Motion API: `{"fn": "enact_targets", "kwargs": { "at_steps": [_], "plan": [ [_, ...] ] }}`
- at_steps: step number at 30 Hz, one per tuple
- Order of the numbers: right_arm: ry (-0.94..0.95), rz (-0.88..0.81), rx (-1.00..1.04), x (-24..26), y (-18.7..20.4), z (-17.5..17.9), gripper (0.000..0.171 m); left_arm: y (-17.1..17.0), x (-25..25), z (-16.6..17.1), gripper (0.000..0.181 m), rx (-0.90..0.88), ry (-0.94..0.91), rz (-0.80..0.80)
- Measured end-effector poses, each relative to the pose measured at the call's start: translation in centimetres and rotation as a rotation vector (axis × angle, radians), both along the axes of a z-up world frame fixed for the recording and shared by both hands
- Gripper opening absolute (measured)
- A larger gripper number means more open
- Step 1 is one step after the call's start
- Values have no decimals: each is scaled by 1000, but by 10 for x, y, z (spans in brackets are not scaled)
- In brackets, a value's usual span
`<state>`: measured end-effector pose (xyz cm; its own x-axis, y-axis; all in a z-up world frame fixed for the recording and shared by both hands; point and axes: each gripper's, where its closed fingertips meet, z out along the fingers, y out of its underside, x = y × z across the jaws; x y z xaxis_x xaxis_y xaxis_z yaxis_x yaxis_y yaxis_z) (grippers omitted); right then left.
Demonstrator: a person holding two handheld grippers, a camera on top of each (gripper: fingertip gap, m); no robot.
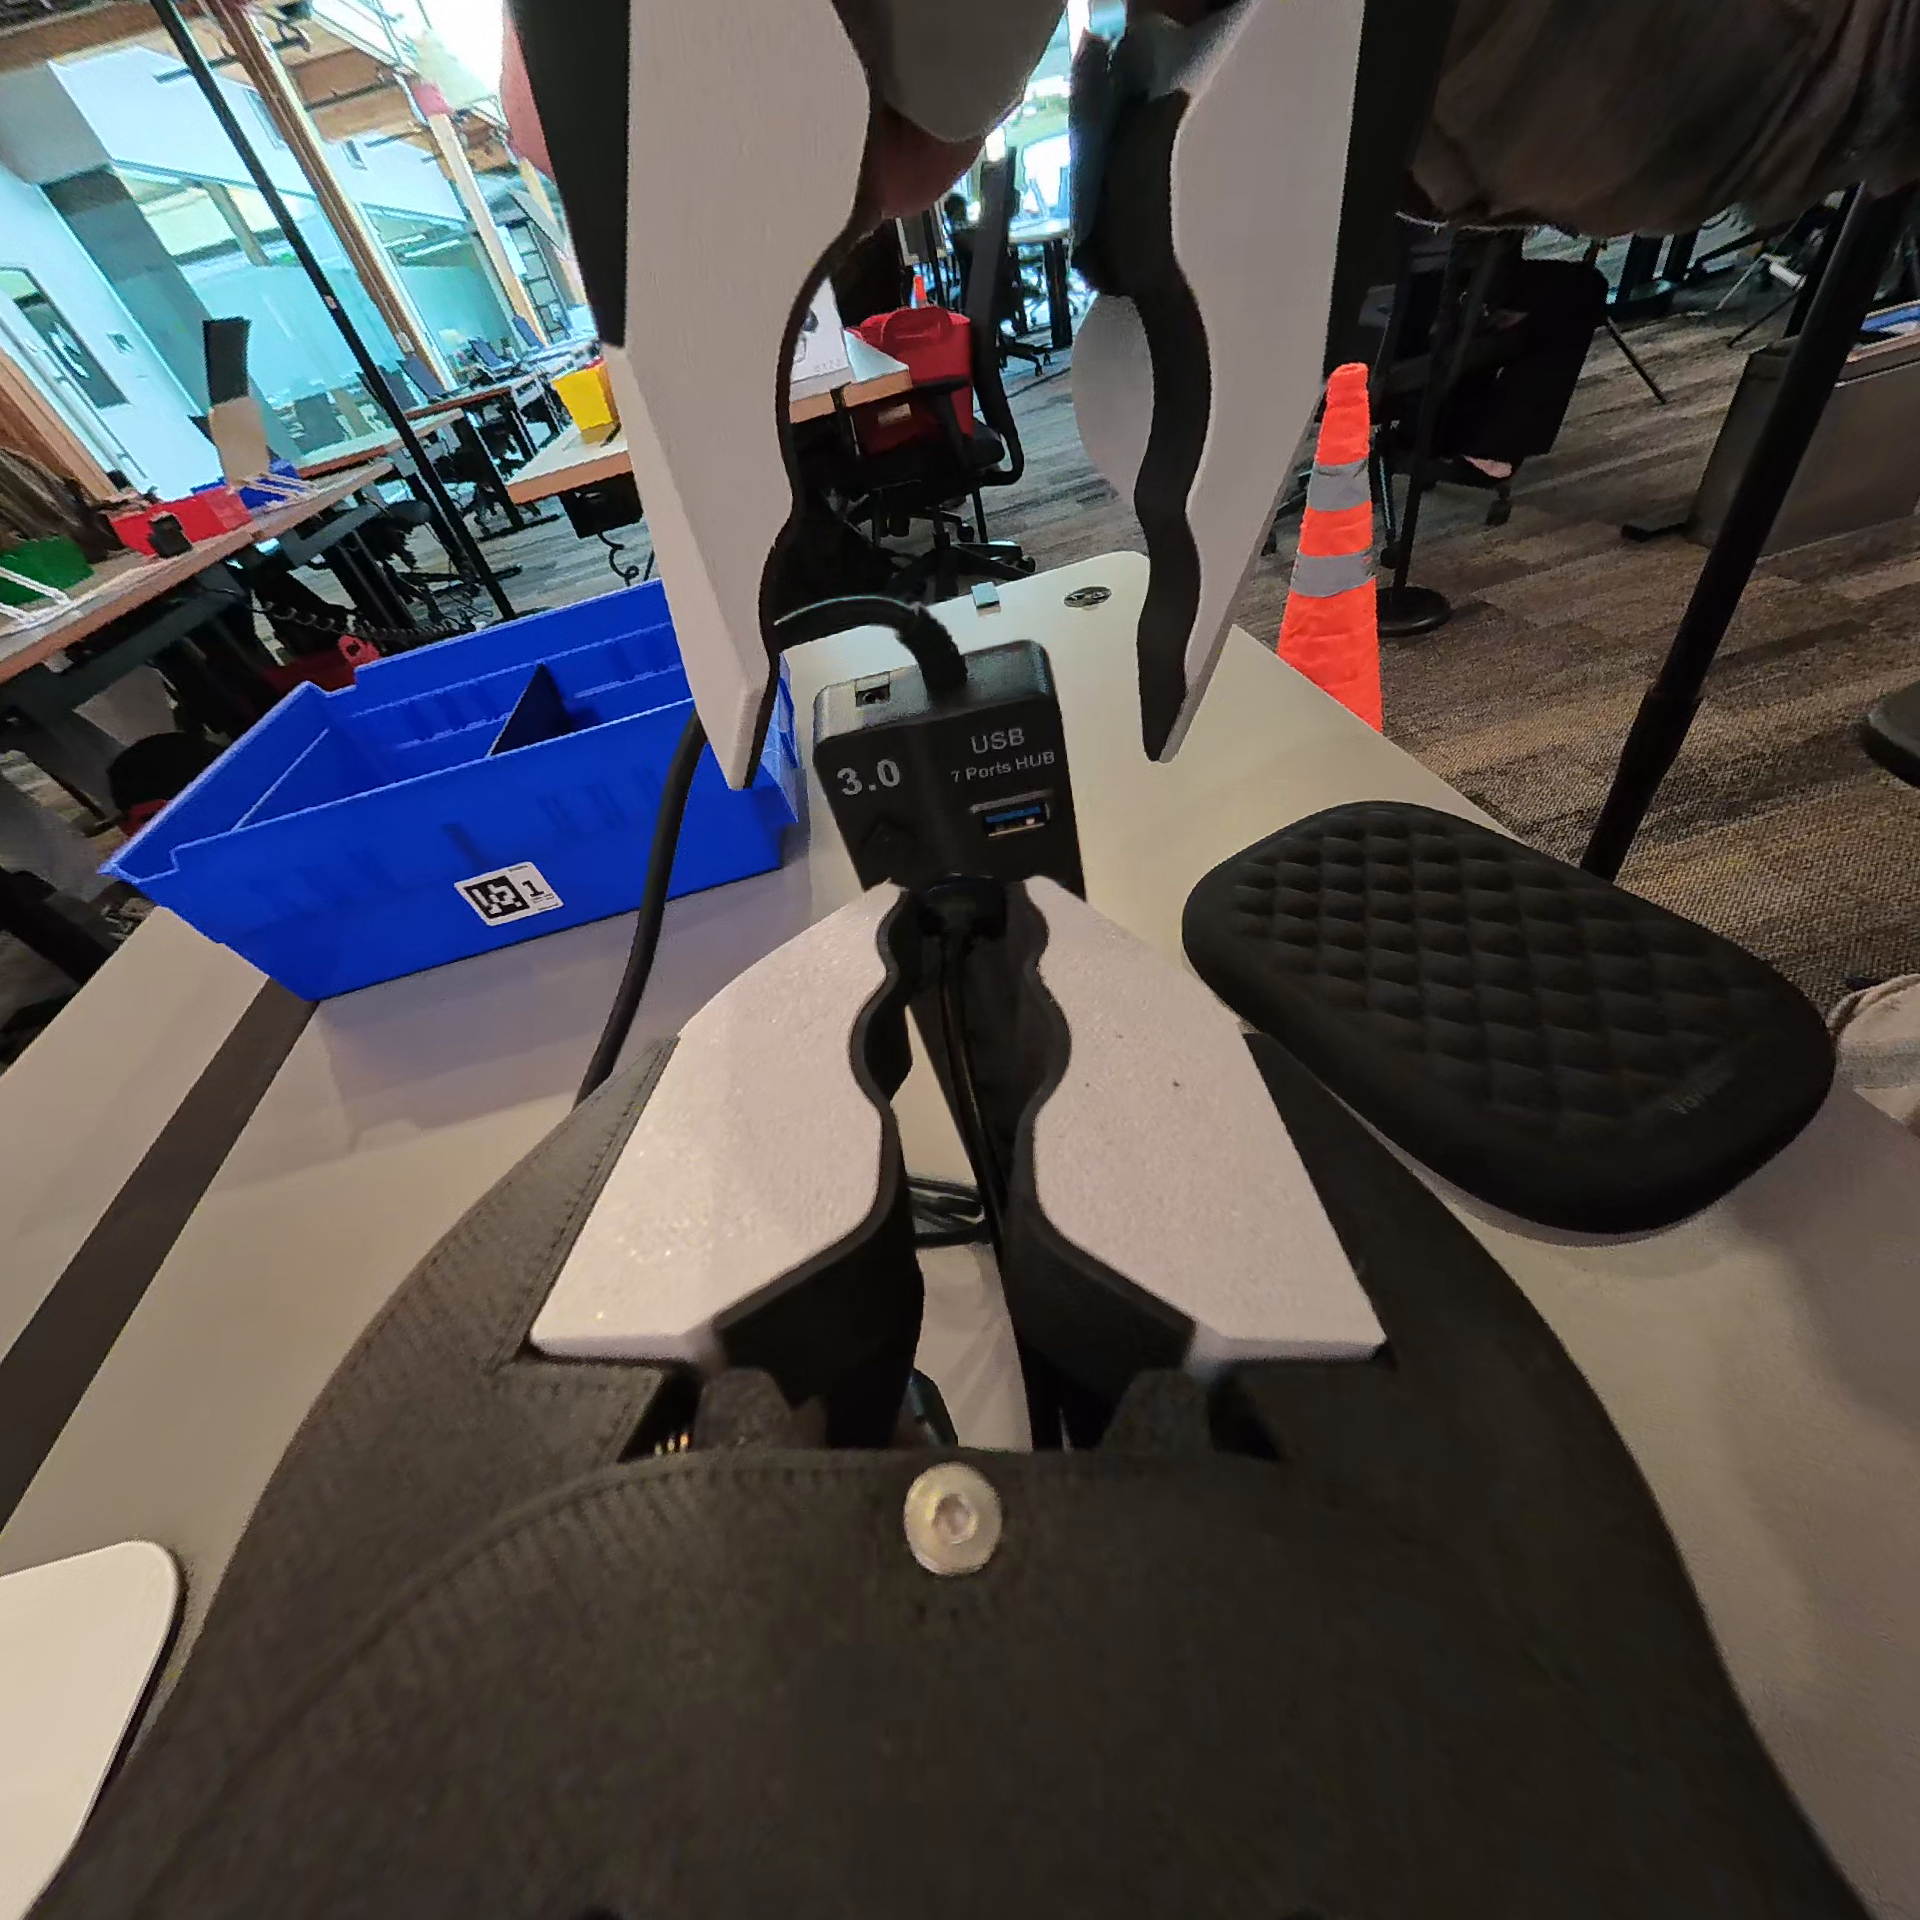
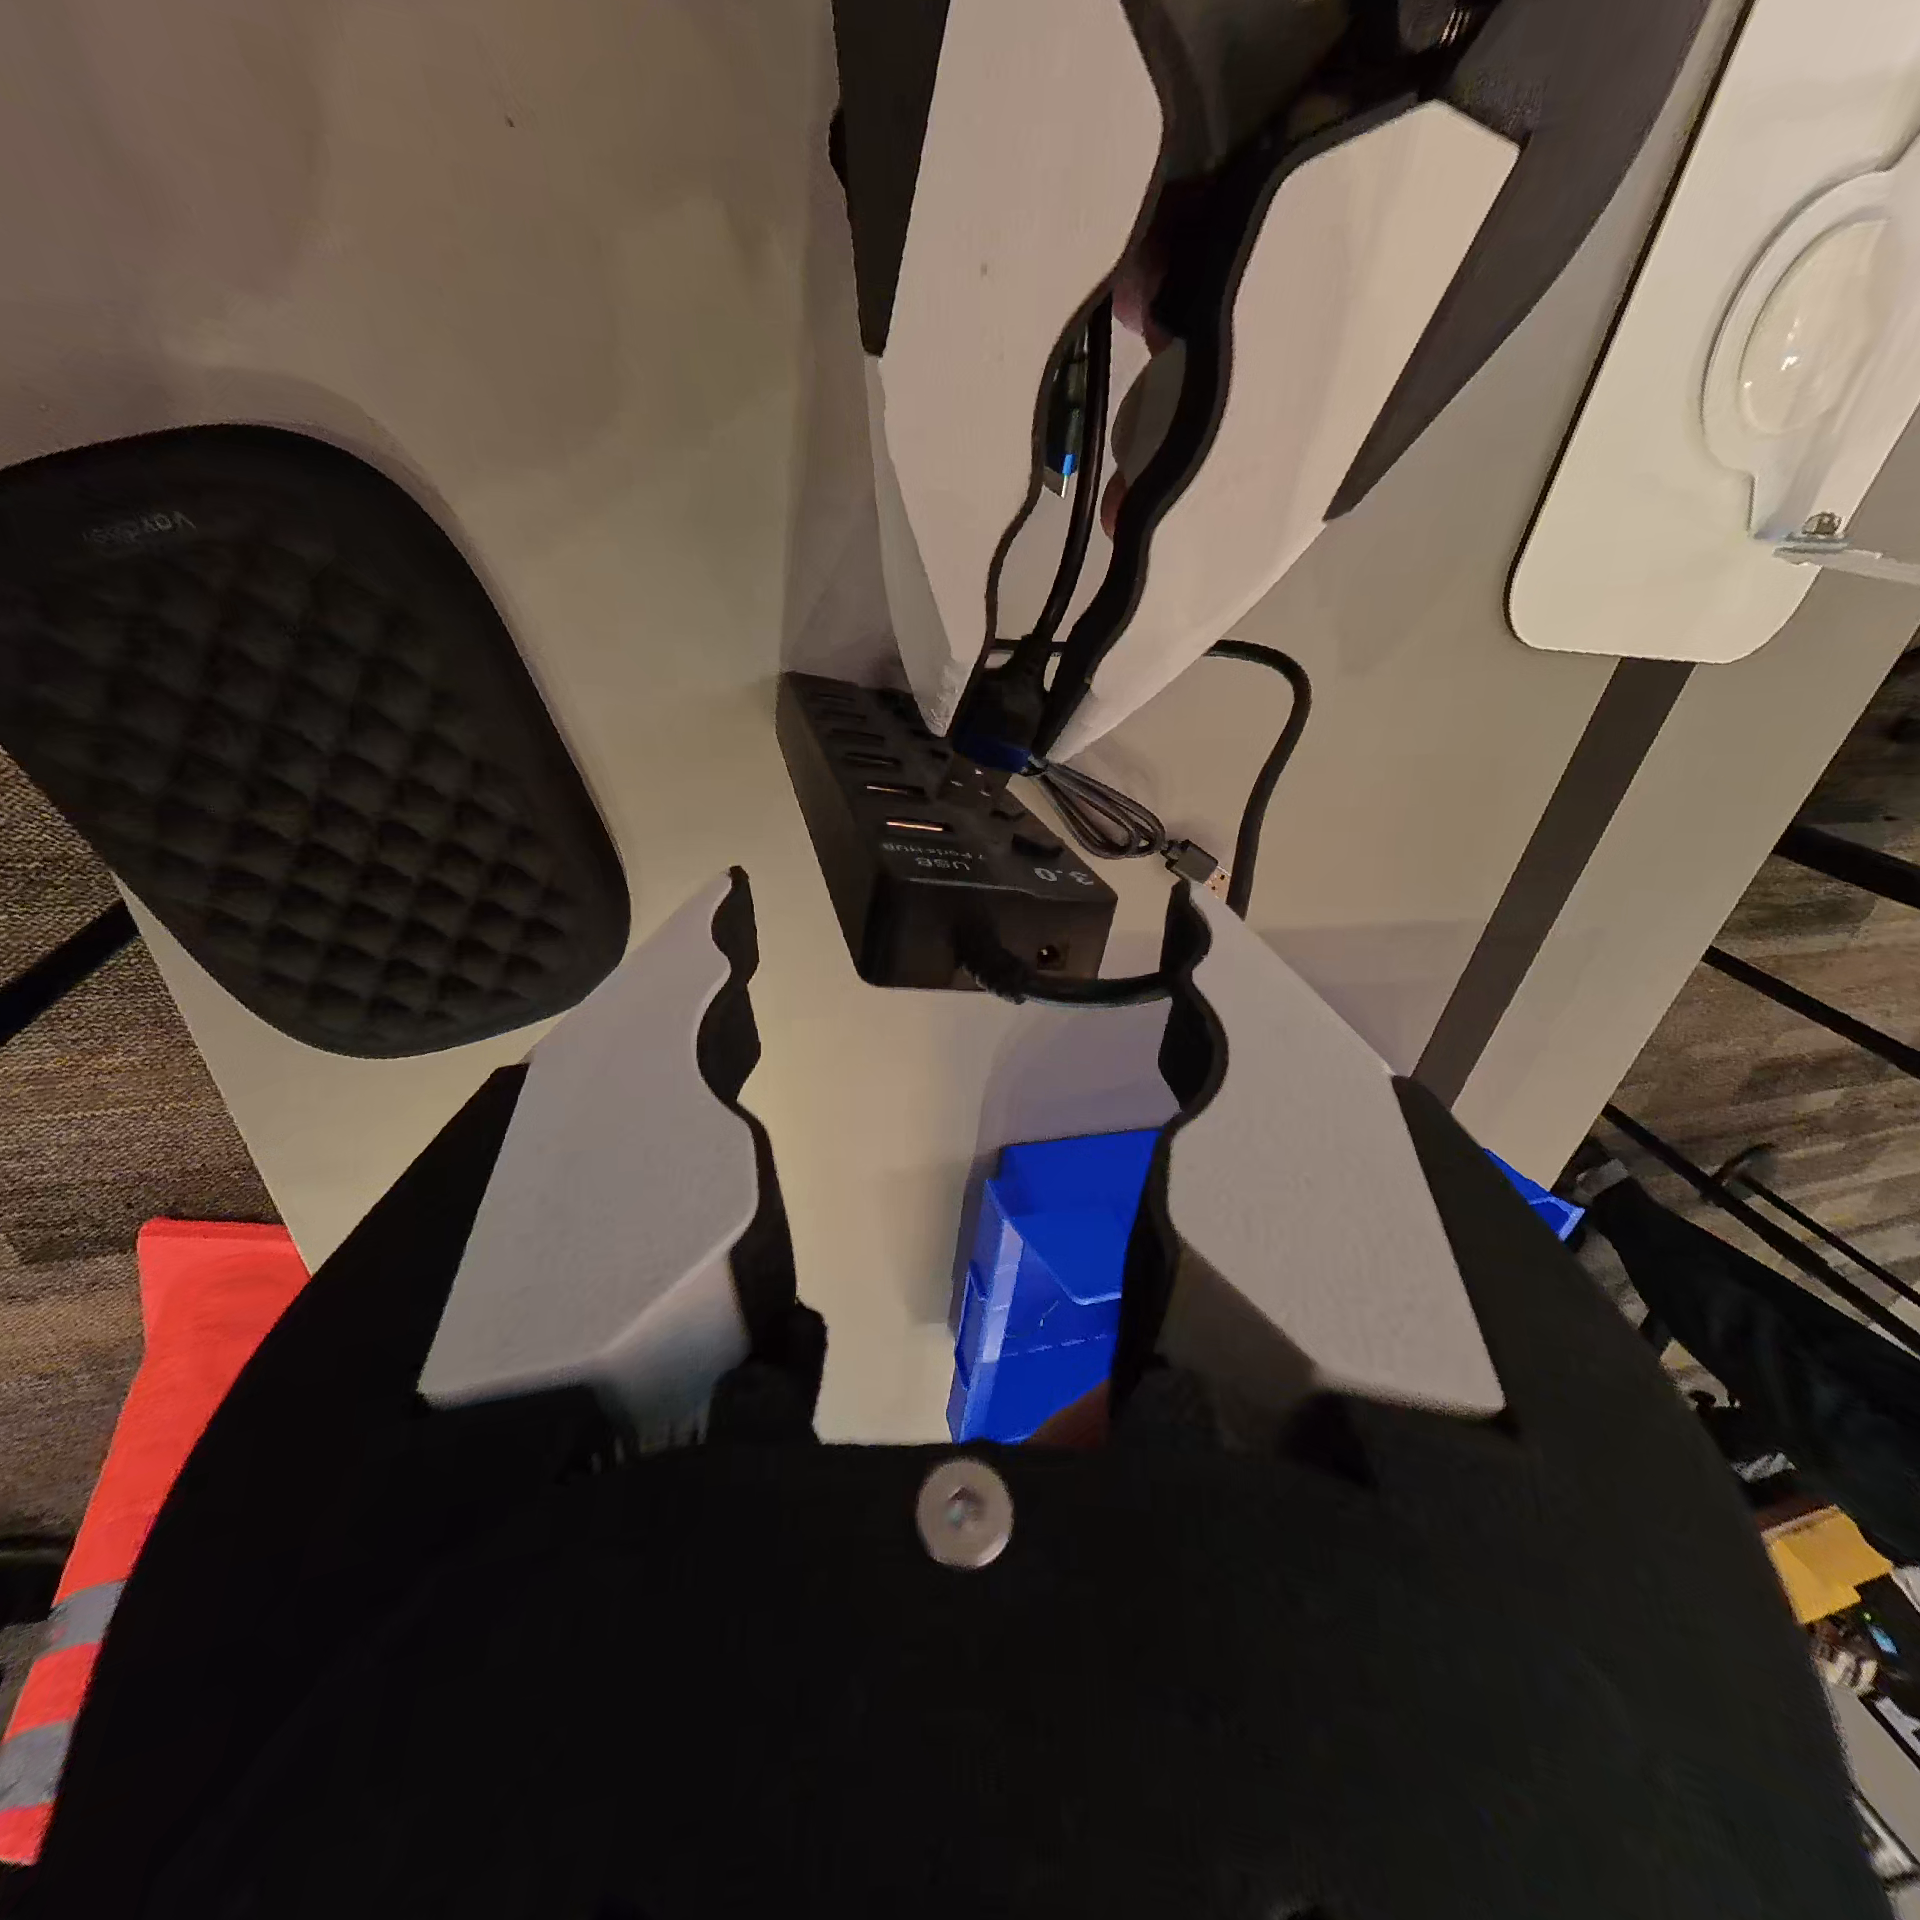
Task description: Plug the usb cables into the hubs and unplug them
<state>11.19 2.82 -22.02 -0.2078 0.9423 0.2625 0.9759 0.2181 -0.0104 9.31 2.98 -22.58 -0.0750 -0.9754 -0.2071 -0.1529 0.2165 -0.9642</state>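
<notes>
USB hub (image 1: 951, 774), black, lies on the white table (image 1: 395, 1101). Over its middle, the left gripper (image 2: 1003, 748) pinches a blue-tipped plug (image 2: 997, 717) of a black cable (image 2: 1081, 488) against the hub's ports. Above the hub's corded end, the right gripper (image 2: 961, 904) hangs wide open and empty. Beside the hub lie a blue bin (image 1: 436, 821) and a black quilted pad (image 1: 1507, 1008).

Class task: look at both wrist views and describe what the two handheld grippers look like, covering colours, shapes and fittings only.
Both match. The left gripper and right gripper each have a black, ribbed, 3D-printed-looking body with a silver hex screw at its centre. Each carries two flat white wedge-shaped fingers that taper toward the tips. The jaws' inner edges are lined with wavy black padding.
</notes>
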Motion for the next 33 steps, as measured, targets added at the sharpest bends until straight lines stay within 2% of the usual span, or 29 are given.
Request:
{"fn": "enact_targets", "kwargs": {
  "at_steps": [13, 17, 21, 26, 30, 33],
  "plan": [
    [70, 20, -36, -10, -15, 10, 79, -3, 5, -1, 16, 4, 1, -3],
    [143, 11, -46, -15, -24, 28, 80, -4, 5, 0, 16, 5, 0, -5],
    [192, -85, -38, 5, -23, 51, 85, -4, 4, 1, 16, 7, -3, -4],
    [75, -176, -140, 36, -17, 18, 100, -5, 5, 3, 16, 12, -7, -4],
    [42, -148, -171, 27, -10, -12, 97, -6, 7, 3, 16, 17, -4, -5],
    [71, -119, -206, 14, -8, -20, 94, -7, 8, 3, 16, 18, -4, -6]
  ]
}}
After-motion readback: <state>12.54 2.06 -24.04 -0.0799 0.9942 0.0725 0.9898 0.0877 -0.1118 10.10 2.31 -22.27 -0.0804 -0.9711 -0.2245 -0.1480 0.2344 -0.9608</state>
